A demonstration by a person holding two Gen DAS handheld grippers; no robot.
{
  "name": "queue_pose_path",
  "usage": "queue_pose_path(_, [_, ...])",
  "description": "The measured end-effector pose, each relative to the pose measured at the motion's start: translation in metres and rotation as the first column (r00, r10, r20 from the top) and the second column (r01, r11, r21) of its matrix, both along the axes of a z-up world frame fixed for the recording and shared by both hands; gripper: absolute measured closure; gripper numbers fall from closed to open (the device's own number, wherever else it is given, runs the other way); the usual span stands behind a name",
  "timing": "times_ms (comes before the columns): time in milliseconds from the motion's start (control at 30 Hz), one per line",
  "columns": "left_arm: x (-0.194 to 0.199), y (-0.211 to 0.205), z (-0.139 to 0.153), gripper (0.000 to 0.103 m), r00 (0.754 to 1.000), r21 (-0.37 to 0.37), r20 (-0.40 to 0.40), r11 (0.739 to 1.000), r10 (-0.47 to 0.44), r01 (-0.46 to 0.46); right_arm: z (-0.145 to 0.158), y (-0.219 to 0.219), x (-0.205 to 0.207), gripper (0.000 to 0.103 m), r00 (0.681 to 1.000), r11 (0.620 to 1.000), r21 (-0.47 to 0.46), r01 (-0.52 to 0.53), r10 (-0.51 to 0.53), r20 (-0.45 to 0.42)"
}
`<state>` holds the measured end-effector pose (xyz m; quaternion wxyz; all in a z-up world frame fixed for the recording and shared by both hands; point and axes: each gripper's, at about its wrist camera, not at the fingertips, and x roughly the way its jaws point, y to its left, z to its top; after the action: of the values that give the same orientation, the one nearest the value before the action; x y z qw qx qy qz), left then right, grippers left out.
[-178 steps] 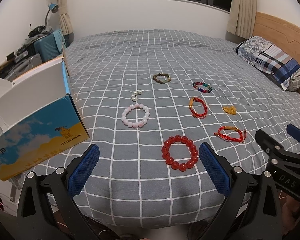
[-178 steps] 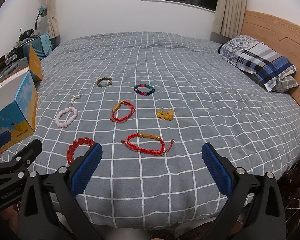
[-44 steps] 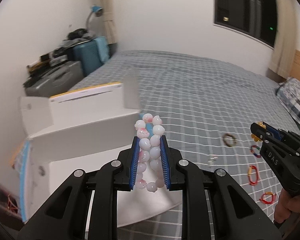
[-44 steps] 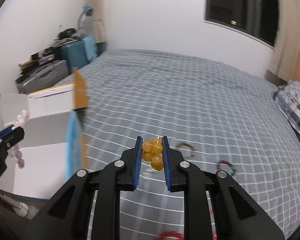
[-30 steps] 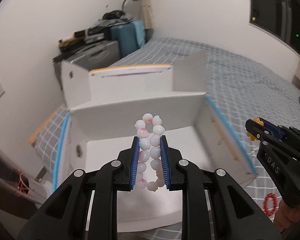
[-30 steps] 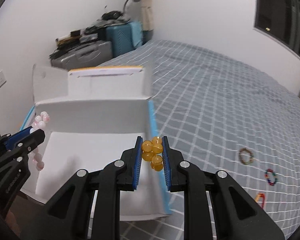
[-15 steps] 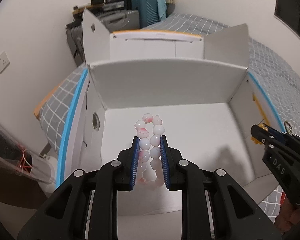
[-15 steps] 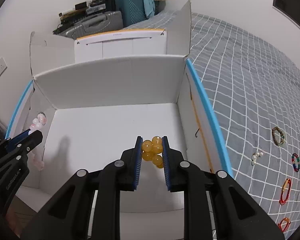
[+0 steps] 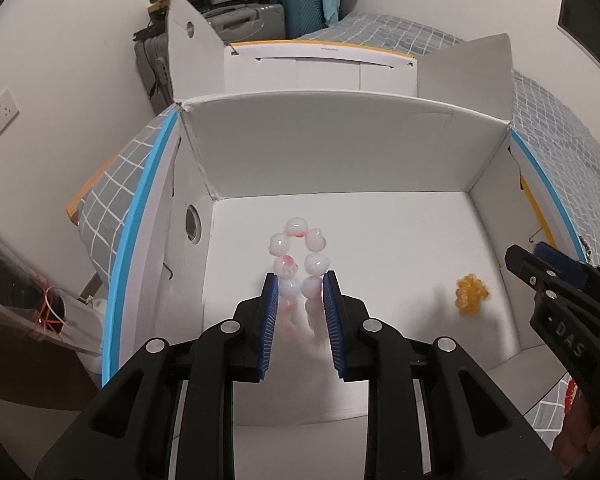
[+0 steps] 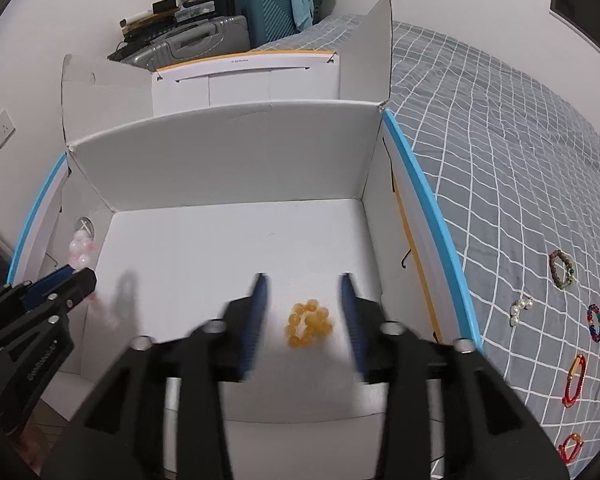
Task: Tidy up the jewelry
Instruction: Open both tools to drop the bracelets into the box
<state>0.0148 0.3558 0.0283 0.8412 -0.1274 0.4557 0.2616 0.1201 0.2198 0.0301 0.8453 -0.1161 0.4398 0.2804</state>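
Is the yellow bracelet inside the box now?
Yes. The yellow bracelet lies on the white box floor, clear of the opening right gripper.

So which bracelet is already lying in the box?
The yellow bead bracelet: it lies loose on the white box floor, between the opening right gripper jaws. The pink one sits between the left gripper's opening pads.

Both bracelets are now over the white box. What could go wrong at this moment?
The left hand-held gripper is opening, but the pink bracelet is between its pads; it might snag there instead of dropping cleanly. The yellow bracelet already lies on the box floor between the opening right hand-held gripper fingers, which could knock it if they dip lower.
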Motion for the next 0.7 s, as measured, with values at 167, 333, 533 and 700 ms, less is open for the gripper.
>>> queue_pose_path(167, [-0.005, 0.000, 0.006, 0.052, 1.000, 0.009, 0.023, 1.000, 0.017, -0.018, 0.009, -0.004, -0.005, 0.043, 1.000, 1.000, 0.021, -0.007, 0.007, 0.023])
queue_pose_path(333, [-0.013, -0.005, 0.024, 0.019, 0.998, 0.057, 0.066, 0.998, 0.025, -0.028, 0.025, -0.012, -0.012, 0.022, 0.998, 0.999, 0.039, -0.009, 0.006, 0.065])
queue_pose_path(533, [-0.020, -0.013, 0.042, 0.006, 0.994, 0.093, 0.109, 0.995, 0.018, -0.028, 0.043, -0.028, -0.016, 0.009, 0.994, 0.998, 0.060, 0.011, -0.017, 0.104])
queue_pose_path(700, [-0.021, -0.030, 0.053, 0.006, 0.992, 0.100, 0.121, 0.995, -0.016, 0.004, 0.053, -0.044, -0.021, 0.008, 0.991, 0.998, 0.063, 0.027, -0.036, 0.131])
